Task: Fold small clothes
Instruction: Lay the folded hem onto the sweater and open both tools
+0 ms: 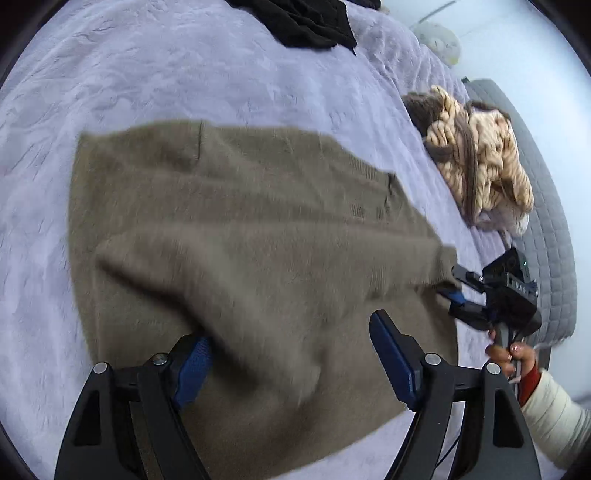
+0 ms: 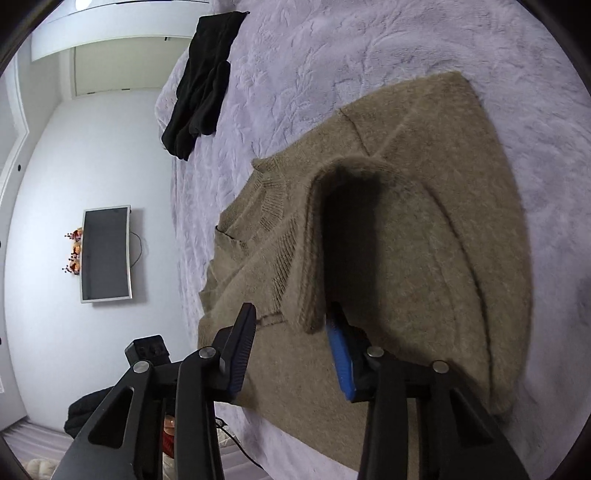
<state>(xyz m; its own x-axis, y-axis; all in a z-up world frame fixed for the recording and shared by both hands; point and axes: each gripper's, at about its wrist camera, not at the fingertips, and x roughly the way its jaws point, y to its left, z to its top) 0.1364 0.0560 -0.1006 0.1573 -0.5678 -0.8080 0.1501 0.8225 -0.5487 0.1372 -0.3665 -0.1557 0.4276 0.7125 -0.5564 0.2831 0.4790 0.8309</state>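
Observation:
An olive-brown knit sweater (image 1: 258, 221) lies spread on the lavender bed cover (image 1: 166, 74). My left gripper (image 1: 291, 332) stands wide open over its near part. A raised fold of the knit covers the tip of its left finger, and the pads press on nothing. In the right wrist view the sweater (image 2: 424, 240) shows its ribbed collar on the left. A lifted sleeve fold drapes over the right finger of my right gripper (image 2: 291, 310), which is open with a gap between the pads. That gripper (image 1: 456, 288) sits at the sweater's right edge, held by a hand (image 1: 506, 354).
A black garment (image 1: 306, 22) (image 2: 199, 85) lies at the far side of the bed. A cream and brown chunky knit (image 1: 476, 162) sits near the right edge, beside a grey quilted mattress border (image 1: 546, 221). A wall screen (image 2: 105, 254) and a dark bag (image 2: 85, 410) are off the bed.

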